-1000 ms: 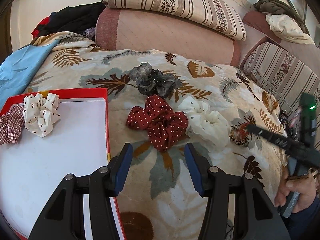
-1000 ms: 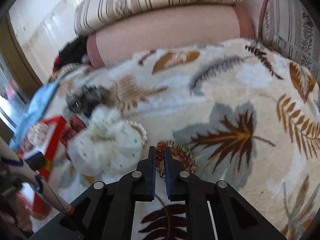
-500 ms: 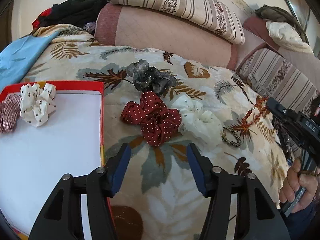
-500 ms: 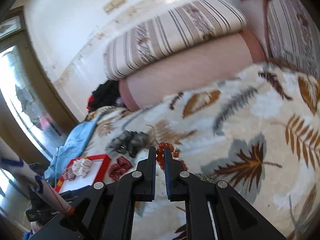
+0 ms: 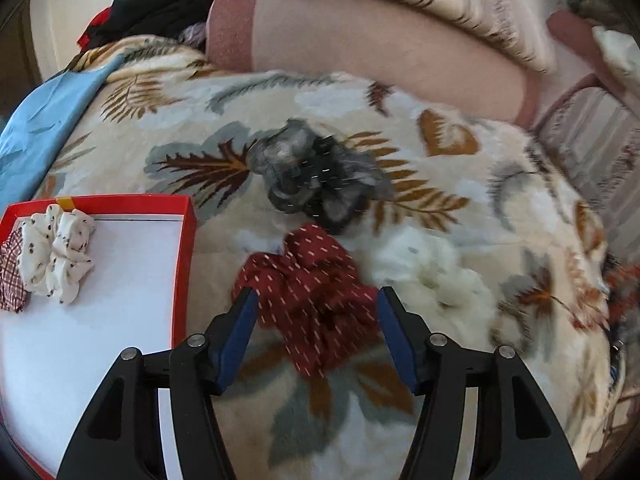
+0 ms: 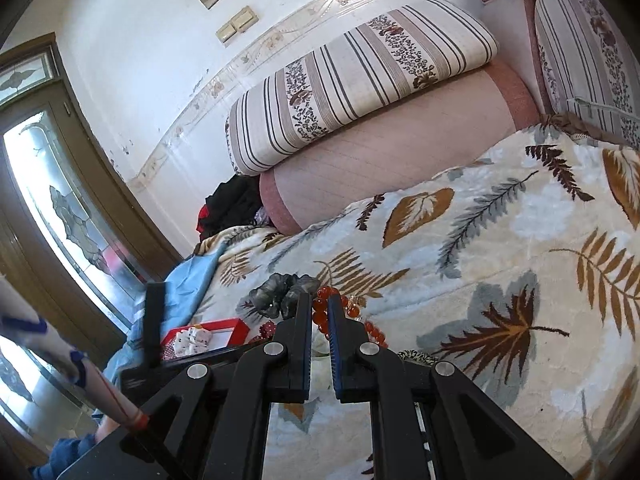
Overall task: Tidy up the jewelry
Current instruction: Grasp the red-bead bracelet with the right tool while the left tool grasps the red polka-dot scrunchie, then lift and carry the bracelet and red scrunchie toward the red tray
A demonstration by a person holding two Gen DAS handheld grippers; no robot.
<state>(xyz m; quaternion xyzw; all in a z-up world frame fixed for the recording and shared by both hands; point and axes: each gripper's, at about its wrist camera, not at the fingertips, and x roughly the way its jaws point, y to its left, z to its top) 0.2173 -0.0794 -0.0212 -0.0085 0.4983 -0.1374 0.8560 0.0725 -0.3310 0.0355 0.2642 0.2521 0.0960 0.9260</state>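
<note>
Nearby, grey scrunchie [image 5: 316,178], white scrunchie [image 5: 432,272], red tray [image 5: 188,216] beside red scrunchie [image 5: 316,312]

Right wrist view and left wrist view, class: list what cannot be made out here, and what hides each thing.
- Red bead bracelet, right wrist view: the shut right hand-held gripper covers most of it, so its full loop is hidden.
- Grey scrunchie, left wrist view: motion blur smears its folds.
- Checked scrunchie in the red tray, left wrist view: cut off by the picture's edge.
- Dark red scrunchie: blurred between the open left hand-held gripper; contact unclear.
</note>
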